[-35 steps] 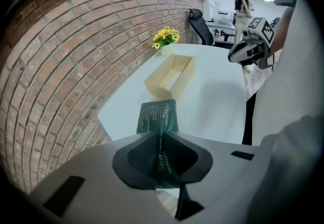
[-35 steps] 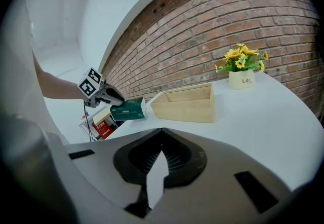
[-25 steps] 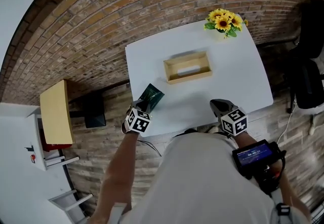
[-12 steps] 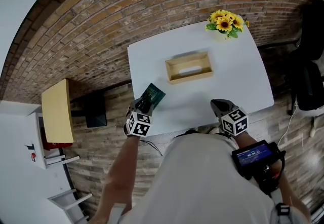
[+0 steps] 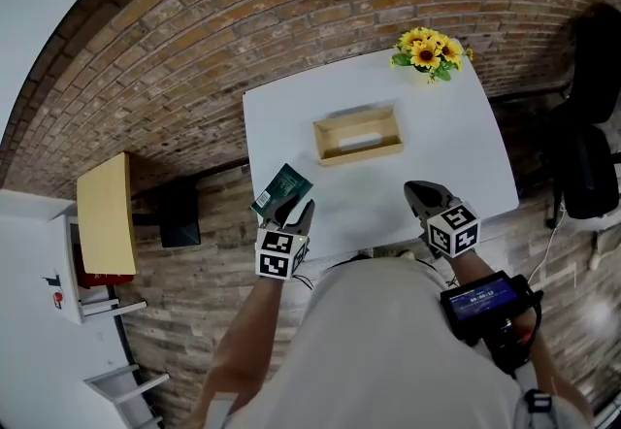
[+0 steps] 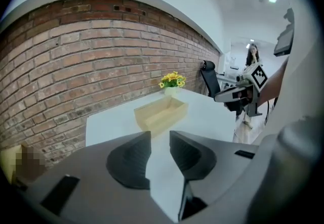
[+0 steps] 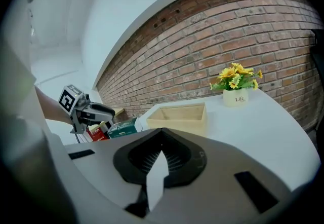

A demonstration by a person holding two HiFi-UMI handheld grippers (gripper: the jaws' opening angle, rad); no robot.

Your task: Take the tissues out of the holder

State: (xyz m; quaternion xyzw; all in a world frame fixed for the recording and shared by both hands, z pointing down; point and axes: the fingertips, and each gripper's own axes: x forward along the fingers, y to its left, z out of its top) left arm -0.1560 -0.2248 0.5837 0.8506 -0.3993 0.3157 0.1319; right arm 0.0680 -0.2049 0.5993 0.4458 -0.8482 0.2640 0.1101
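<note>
Green plastic tissue pack (image 5: 282, 192), left of the pale wooden box holder (image 5: 358, 134), looks soft and light: pinch its sides gently. Left gripper (image 5: 294, 214) closing on nothing; right gripper (image 5: 419, 192) pressed together, empty.

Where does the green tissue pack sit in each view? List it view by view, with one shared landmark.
Head view: green tissue pack at the table's front-left edge.
Left gripper view: not in it.
Right gripper view: left of centre, left of the wooden holder.
Shared landmark: that wooden holder, in all three.
</note>
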